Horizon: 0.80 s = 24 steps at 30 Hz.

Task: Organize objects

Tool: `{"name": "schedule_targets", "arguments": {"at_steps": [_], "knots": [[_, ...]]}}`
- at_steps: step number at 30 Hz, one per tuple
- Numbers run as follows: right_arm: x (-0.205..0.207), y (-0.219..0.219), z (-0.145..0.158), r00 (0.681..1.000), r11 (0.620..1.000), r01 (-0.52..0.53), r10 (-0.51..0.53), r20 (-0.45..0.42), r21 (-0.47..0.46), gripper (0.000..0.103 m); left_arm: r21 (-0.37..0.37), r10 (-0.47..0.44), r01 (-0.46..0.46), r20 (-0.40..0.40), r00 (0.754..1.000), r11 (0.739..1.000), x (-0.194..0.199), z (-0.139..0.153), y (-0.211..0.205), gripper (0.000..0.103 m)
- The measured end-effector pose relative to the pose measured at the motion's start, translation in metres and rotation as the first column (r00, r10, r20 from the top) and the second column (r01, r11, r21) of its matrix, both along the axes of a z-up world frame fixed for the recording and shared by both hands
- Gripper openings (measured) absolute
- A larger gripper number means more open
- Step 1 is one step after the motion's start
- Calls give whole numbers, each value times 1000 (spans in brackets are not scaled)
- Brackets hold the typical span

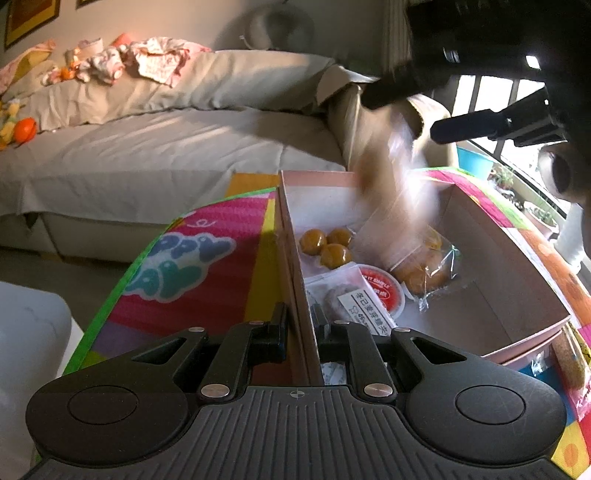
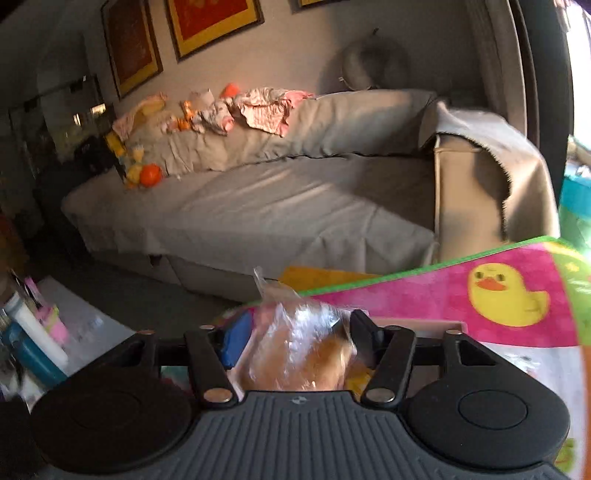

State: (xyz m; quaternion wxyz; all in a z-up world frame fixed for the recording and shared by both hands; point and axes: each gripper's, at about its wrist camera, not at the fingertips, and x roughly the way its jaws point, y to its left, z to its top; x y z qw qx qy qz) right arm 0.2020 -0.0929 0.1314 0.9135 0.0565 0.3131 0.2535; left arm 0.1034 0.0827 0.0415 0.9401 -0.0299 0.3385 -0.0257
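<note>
Snack packets [image 1: 354, 280] lay inside the pink box [image 1: 524, 310], which sat on a bright play mat [image 1: 207, 266] before a grey sofa [image 1: 166, 147] under framed pictures [image 2: 214, 22]. The left gripper [image 1: 299, 325] was clenched on the box's upright wall — the right gripper [image 2: 295, 332] had a clear bag of buns [image 2: 306, 354] between its jaws, whether pinched I cannot tell.

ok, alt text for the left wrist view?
The left gripper is clamped on the left wall of a pink box holding wrapped snacks. Above the box, a blurred clear bag hangs by the right gripper.
</note>
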Motion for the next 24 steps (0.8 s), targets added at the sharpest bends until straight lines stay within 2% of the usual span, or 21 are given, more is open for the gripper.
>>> {"name": "schedule_targets", "arguments": {"at_steps": [3, 10, 17, 22, 24], "knots": [[-6, -10, 1, 1000, 1000, 8, -8, 21, 8, 77, 3, 1, -1, 0, 1000, 1000, 0, 0, 0, 15], [-44, -65, -17, 991, 991, 111, -105, 77, -79, 86, -12, 6, -6, 7, 1000, 1000, 1, -3, 1, 15], [-93, -135, -50, 966, 948, 259, -251, 67, -184, 96, -20, 15, -15, 5, 1000, 1000, 1, -3, 0, 15], [-117, -147, -77, 959, 907, 284, -276, 69, -310, 96, -18, 21, -21, 2, 1000, 1000, 1, -3, -1, 15], [-123, -147, -87, 961, 902, 272, -269, 55, -336, 96, -14, 23, -23, 0, 1000, 1000, 1, -2, -2, 15]]}}
